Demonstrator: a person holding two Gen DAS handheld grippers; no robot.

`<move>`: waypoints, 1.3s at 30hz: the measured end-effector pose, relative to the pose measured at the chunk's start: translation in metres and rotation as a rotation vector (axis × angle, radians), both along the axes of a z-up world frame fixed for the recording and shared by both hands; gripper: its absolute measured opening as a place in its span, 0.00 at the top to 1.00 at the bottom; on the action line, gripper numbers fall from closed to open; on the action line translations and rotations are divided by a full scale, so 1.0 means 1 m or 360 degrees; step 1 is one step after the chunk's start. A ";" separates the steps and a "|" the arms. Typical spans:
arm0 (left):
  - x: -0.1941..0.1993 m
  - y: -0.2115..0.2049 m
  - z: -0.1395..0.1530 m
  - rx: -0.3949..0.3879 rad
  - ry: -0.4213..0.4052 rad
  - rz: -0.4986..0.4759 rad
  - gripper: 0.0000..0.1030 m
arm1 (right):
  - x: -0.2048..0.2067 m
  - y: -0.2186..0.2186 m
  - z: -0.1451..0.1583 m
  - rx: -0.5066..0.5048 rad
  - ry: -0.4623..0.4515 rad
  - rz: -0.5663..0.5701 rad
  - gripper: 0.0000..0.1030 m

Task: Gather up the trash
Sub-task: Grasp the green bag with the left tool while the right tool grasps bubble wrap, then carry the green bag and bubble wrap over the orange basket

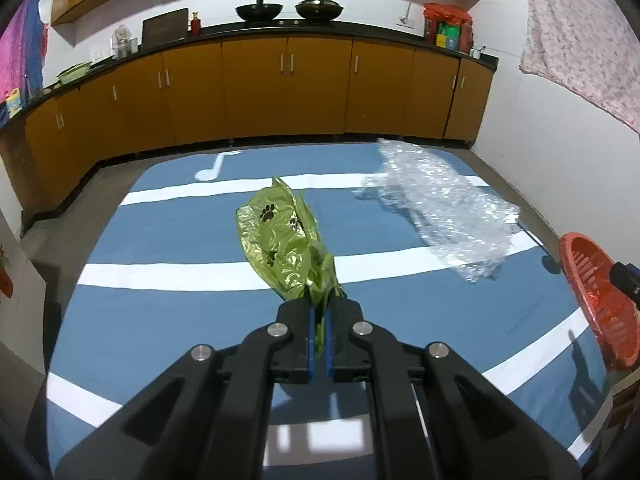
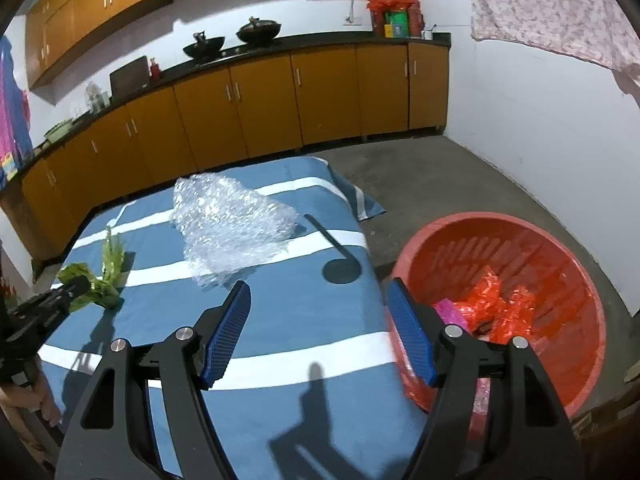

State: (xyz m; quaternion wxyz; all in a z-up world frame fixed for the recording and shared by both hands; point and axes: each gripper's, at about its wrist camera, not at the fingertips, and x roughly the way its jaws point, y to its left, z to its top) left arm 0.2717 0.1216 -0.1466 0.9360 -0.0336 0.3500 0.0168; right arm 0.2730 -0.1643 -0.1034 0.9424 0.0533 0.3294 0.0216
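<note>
left gripper (image 1: pixel 319 334): clamped on green paw-print bag (image 1: pixel 286 240), its pinched end hidden between pads | right gripper (image 2: pixel 320 330): wide, empty | bubble wrap (image 2: pixel 232 226): on blue striped cloth (image 2: pixel 288 308) | red basket (image 2: pixel 520 240): near rim hidden by gripper, contents unclear

We note a green bag (image 1: pixel 280 240) with black paw prints, a blue cloth (image 1: pixel 180 320) with white stripes, and a red basket (image 2: pixel 520 248).
</note>
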 end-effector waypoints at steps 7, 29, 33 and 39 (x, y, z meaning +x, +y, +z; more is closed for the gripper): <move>-0.004 0.030 -0.001 -0.0025 0.0009 0.0041 0.95 | 0.020 0.021 -0.013 -0.0024 0.0045 0.0050 0.31; 0.002 0.061 -0.003 -0.0103 0.0006 0.0020 0.95 | 0.158 0.049 -0.044 -0.0020 0.0222 0.0004 0.31; 0.003 0.060 -0.003 -0.0105 0.0001 0.0008 0.95 | 0.160 0.051 -0.053 0.0028 0.0324 0.0083 0.66; -0.003 0.058 -0.001 -0.0122 -0.0017 -0.0006 0.95 | 0.130 0.059 -0.041 0.0000 0.0257 0.0167 0.94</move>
